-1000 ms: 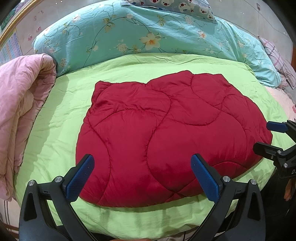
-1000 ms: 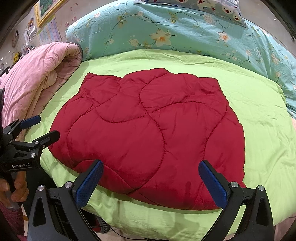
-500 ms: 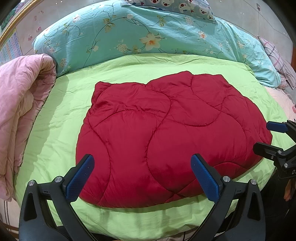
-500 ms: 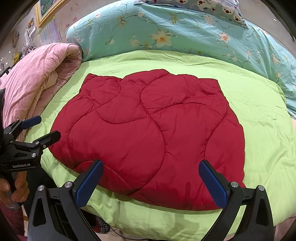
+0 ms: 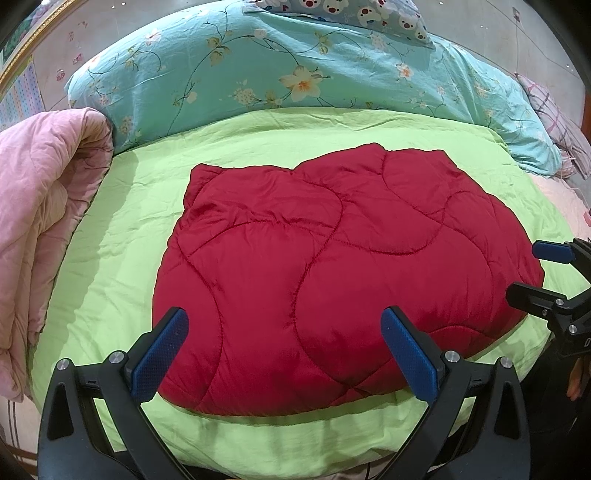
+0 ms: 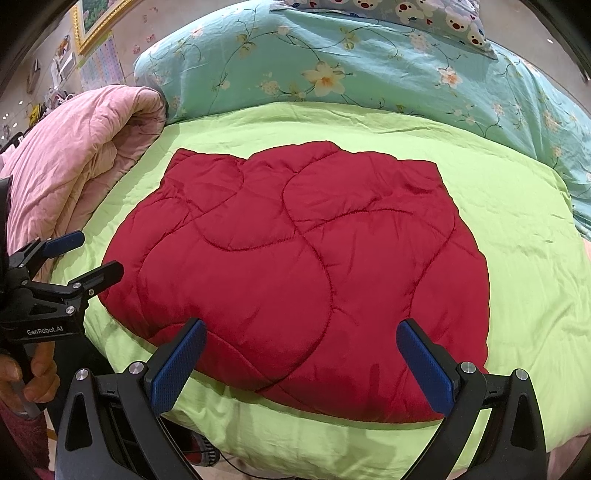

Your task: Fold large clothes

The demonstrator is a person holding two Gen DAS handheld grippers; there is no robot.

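A red quilted garment (image 5: 332, 273) (image 6: 295, 273) lies folded flat in a rough rectangle on the lime-green bedcover (image 5: 110, 236) (image 6: 517, 221). My left gripper (image 5: 284, 350) hovers wide open over the garment's near edge with nothing between its blue pads. My right gripper (image 6: 301, 365) also stands wide open above the near edge, holding nothing. From the left wrist, the right gripper (image 5: 532, 273) shows at the garment's right corner. The right wrist view catches the left gripper (image 6: 88, 254) at the garment's left corner, gripped by a hand (image 6: 33, 373).
A rolled pink quilt (image 5: 40, 221) (image 6: 74, 162) lies along the bed's left side. A turquoise floral duvet (image 5: 295, 74) (image 6: 351, 62) is piled at the far end, with a bear-print pillow (image 5: 351, 18) on it. The bed's near edge drops off just below the grippers.
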